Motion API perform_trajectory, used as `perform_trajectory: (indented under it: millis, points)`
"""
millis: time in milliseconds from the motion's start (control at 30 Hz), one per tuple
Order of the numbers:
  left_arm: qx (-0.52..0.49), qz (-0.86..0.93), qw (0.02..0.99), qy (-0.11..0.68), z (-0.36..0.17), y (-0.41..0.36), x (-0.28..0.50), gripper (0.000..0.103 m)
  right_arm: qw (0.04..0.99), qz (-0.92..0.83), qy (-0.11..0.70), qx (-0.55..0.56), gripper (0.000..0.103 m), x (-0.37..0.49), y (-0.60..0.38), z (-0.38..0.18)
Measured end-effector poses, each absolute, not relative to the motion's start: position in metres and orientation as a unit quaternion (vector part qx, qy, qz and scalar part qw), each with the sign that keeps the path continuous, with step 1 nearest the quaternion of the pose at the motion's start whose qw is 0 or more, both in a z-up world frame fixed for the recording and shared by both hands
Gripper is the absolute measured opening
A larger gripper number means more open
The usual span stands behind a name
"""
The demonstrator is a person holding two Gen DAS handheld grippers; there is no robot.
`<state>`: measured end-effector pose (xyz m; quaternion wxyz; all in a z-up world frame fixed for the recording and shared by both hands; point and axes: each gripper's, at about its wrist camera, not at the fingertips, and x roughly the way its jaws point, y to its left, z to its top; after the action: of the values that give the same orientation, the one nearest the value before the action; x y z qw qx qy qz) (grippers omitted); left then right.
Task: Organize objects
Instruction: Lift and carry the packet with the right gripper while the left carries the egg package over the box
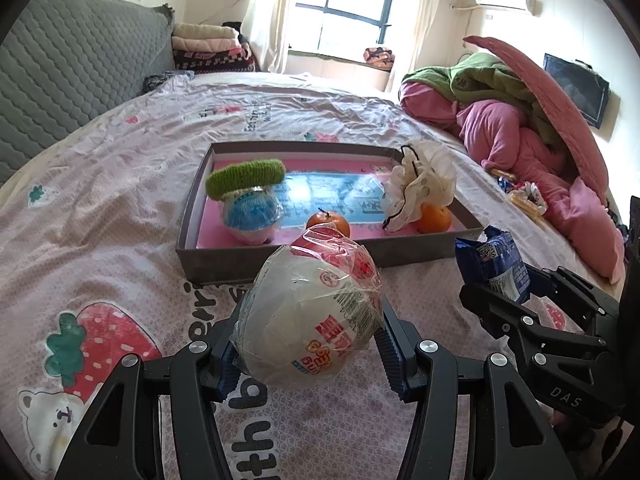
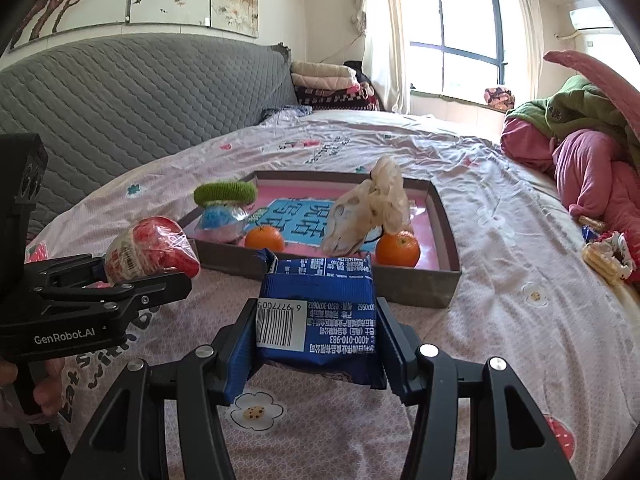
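Between the pads of the left gripper (image 1: 310,344), above the near bedsheet (image 1: 100,216), sits a round white bun in clear printed wrap (image 1: 316,312), gripped on both sides; to its right the right gripper (image 2: 316,354) clamps a blue snack packet (image 2: 320,320), barcode label up, jaws partly closed on its edges; both hang just short of the near wall of a shallow grey box (image 1: 280,258) with a pink floor; inside lie two oranges (image 2: 265,239), a blue-and-white ball topped by a green knitted ring (image 1: 246,178), and a cream scrunchie (image 2: 370,208) leaning over the right orange; far right, pink and green bedding (image 1: 520,120) is heaped; a grey quilted headboard (image 2: 140,92) stands far left.
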<state>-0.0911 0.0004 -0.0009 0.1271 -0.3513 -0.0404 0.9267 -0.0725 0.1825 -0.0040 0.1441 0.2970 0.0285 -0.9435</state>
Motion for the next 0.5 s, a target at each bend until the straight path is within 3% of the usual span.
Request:
perform_trajectory:
  millis: [500]
  points:
    - [-0.319,0.940,0.118,-0.031,0.017,0.009,-0.089,0.059,0.145,-0.954,0.018,0.261,0.055,-0.068,0.189,0.015]
